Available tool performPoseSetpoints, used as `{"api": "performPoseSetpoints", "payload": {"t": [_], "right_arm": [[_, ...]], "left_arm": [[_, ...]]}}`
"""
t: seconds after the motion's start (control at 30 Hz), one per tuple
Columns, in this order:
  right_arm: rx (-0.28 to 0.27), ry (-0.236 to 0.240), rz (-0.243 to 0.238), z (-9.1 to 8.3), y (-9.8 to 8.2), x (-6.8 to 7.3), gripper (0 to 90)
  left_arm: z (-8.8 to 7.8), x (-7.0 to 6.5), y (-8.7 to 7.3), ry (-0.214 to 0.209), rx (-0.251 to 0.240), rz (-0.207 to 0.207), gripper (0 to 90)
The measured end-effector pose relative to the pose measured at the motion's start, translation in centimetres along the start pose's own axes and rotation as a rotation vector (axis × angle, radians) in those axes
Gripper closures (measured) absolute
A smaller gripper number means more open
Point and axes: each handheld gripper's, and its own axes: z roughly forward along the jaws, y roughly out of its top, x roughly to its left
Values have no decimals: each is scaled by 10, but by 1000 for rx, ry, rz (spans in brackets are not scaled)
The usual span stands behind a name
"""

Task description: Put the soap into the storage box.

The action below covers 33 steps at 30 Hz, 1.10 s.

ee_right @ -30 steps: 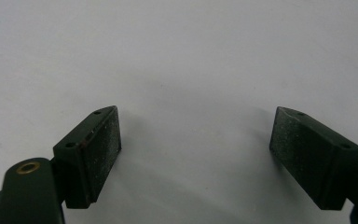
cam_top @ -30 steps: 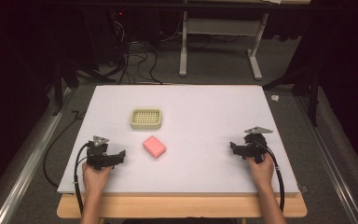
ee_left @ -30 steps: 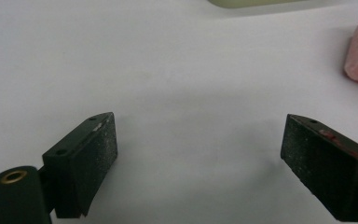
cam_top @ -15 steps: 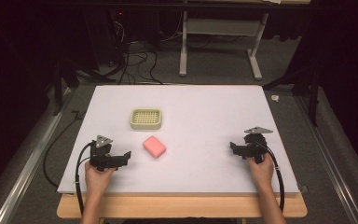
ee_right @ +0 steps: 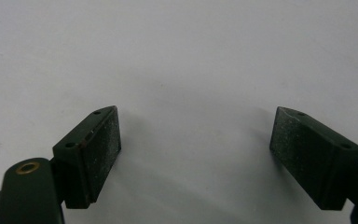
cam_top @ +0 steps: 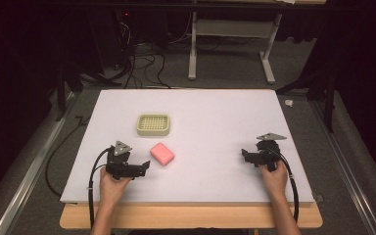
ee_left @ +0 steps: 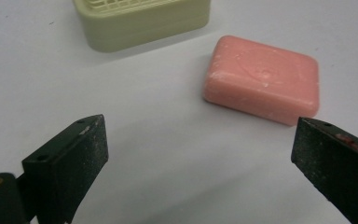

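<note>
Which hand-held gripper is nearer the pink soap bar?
Left. The left hand-held gripper sits just short of the pink soap bar, jaws open and not touching it. The right hand-held gripper rests far across the table, jaws open too.

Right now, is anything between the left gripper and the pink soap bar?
Nothing: the left gripper view shows bare white table between the open left gripper and the pink rectangular soap bar.

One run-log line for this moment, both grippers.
left gripper: jaws just opening, nothing between, short of pink soap | right gripper: open, over bare table | soap dish: empty
</note>
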Motion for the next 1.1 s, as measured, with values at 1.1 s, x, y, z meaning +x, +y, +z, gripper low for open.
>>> {"api": "performPoseSetpoints", "payload": {"t": [1.1], "right_arm": [[0,0,0,0,0,0,166]], "left_arm": [[34,-30,34,-61,51,113,18]]}}
